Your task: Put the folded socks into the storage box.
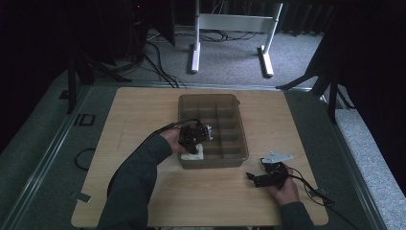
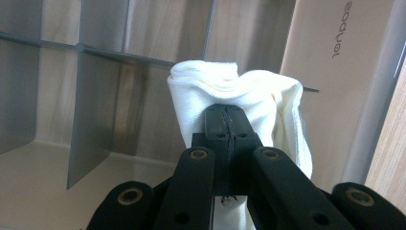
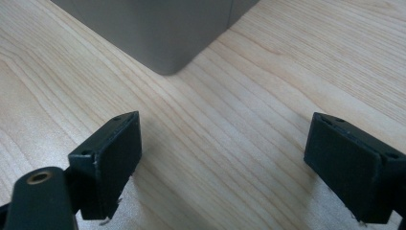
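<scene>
The left gripper [image 1: 197, 135] hangs over the near left corner of the grey divided bin [image 1: 242, 139], its jaws pressed tight on a fold of the white cloth [image 1: 194, 155]. In the left gripper view the white cloth [image 2: 230, 96] bunches up over the closed jaw tips, with the bin's thin dividers [image 2: 91, 105] behind it. From above, the rest of the cloth droops into the bin's near left compartment, against the front wall. The right gripper [image 1: 262, 178] rests low over the wooden table [image 1: 143, 110], just off the bin's near right corner, its 2 jaws spread wide with bare wood between them; the bin corner [image 3: 163, 43] stands ahead of it, apart from the pads
</scene>
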Available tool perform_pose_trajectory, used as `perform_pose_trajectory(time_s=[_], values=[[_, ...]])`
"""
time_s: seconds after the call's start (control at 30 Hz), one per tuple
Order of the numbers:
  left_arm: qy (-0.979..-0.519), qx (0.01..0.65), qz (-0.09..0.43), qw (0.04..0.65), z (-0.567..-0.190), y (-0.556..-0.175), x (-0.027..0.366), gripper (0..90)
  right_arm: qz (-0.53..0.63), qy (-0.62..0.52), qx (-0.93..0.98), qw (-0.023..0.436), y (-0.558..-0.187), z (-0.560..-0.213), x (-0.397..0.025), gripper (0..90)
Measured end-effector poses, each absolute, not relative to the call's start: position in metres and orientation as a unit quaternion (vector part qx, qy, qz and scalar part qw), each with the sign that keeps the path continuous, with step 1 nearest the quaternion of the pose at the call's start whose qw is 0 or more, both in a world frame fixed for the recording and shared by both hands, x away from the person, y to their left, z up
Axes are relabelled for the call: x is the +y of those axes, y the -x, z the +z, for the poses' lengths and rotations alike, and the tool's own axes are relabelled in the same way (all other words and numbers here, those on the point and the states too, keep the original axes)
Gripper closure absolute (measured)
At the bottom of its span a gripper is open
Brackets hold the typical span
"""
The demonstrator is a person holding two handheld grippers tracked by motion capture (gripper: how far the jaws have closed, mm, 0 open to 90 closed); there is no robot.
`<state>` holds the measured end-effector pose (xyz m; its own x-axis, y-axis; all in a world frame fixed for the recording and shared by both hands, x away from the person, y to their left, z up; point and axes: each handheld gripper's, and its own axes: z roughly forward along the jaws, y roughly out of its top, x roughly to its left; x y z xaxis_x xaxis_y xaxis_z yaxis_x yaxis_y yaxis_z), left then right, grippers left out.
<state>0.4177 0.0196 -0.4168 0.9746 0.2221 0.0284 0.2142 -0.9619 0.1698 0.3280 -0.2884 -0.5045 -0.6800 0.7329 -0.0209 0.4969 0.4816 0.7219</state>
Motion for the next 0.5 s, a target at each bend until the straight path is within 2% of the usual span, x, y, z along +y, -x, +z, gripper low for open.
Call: perform_pose_trajectory(time_s=[0.5], values=[[-0.990,0.111,0.025,0.082,-0.4201,-0.4157,0.0192,90.0,0.356,-0.364,0.844,0.166,-0.3279,-0.5045,-0.2884,12.3]])
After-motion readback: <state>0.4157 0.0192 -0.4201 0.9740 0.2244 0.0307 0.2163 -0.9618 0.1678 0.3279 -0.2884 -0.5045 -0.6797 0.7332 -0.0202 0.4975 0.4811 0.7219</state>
